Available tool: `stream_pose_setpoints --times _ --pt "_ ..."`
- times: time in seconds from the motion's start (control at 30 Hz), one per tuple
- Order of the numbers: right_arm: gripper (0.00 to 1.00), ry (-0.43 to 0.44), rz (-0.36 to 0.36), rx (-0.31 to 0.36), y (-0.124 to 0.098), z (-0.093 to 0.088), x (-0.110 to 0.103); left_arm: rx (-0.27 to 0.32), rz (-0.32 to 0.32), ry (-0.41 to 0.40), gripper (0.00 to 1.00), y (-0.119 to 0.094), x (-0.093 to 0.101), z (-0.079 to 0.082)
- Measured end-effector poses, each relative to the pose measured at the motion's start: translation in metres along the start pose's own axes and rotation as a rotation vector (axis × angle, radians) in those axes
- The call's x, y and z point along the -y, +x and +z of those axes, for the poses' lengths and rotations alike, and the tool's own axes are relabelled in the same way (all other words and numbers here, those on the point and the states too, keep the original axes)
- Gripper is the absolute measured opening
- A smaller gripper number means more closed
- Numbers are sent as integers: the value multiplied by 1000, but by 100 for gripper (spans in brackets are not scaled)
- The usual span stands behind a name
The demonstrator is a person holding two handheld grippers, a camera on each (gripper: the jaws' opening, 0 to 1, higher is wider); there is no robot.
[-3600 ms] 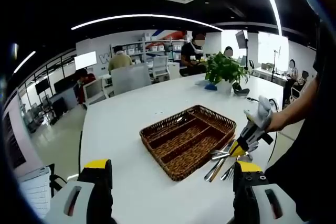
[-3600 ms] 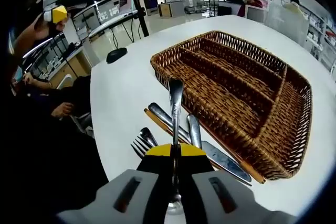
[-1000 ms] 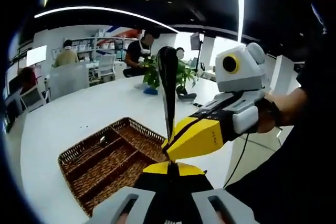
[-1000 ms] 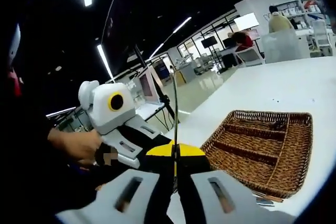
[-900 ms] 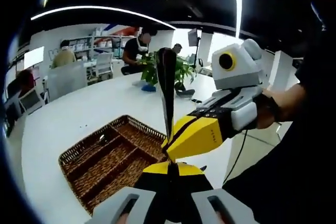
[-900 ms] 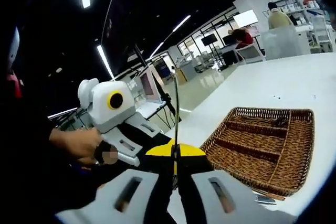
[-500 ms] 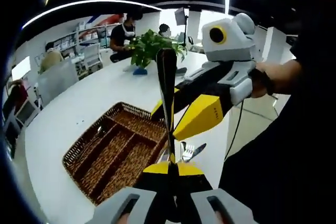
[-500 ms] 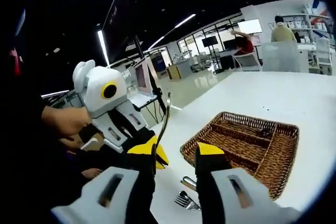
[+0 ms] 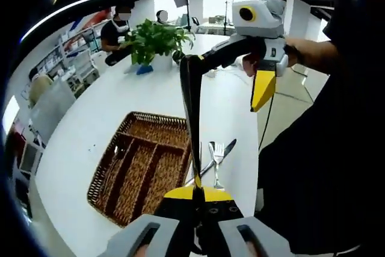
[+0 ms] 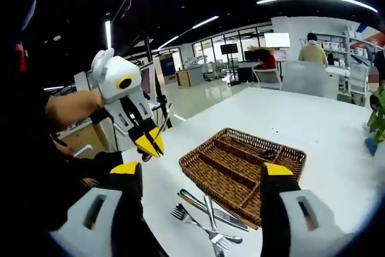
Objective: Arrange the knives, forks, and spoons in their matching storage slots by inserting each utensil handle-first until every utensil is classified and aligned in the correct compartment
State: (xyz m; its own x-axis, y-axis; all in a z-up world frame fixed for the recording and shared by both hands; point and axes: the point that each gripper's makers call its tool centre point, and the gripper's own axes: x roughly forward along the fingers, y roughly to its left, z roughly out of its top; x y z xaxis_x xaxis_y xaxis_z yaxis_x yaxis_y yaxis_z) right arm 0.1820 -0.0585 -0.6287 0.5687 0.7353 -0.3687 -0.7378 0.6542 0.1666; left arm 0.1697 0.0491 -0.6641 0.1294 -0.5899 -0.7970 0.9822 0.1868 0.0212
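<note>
Cutlery is split between the table (image 9: 120, 97) and the left gripper (image 9: 194, 192). In the left gripper view, a spoon (image 9: 190, 112) is clamped between the closed yellow-tipped jaws and held upright, its dark broad end at the top, above the edge of the basket (image 9: 141, 167). The wicker basket is seen lying on the white table, divided into long slots with a cross slot at the far end; a small utensil is seen in one slot, too small to identify. Just beside the basket's right edge, a fork (image 9: 217, 154) and other utensils are laid in a loose pile on the table. The right gripper (image 9: 262, 91) is seen at the upper right, held in a hand (image 9: 301, 55), apart from the spoon; whether its jaws are parted cannot be told from this angle.

In the right gripper view, the right gripper's (image 10: 201, 176) jaws are spread wide with nothing between them. The basket (image 10: 240, 170) is framed between them, and the pile, with a fork (image 10: 186, 216) and a knife (image 10: 219, 212), is seen in front of it. The left gripper (image 10: 149, 141) is seen at the left, held in a hand (image 10: 75, 109), with its yellow tips pressed together.
</note>
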Motion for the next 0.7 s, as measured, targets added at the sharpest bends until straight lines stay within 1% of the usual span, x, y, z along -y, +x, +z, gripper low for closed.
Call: stream_pose_setpoints --times 0.1,0.13,0.27,0.33,0.4,0.47,0.63,0.7 --pt "94 -4 -45 -2 -10 -3 12 -10 4 19 0 -3 -5 3" --pt "95 0 -66 -4 -14 -5 18 -17 1 29 0 -5 -7 4" --pt "96 10 -93 -9 -23 -9 27 -66 -3 78 0 -9 -11 4" --pt "99 13 -114 -8 -27 -10 32 -83 -14 99 0 -11 -11 6" --pt "99 8 -135 -15 -30 -13 36 -82 -24 117 0 -13 -12 11" --pt "99 6 -143 -23 -32 -15 38 -95 -27 144 0 -14 -14 13" --pt "99 0 -167 -29 -35 -17 40 -167 -63 199 0 -13 -16 10" --pt "99 -8 -178 -35 -38 -18 42 -192 -75 207 0 -12 -16 8"
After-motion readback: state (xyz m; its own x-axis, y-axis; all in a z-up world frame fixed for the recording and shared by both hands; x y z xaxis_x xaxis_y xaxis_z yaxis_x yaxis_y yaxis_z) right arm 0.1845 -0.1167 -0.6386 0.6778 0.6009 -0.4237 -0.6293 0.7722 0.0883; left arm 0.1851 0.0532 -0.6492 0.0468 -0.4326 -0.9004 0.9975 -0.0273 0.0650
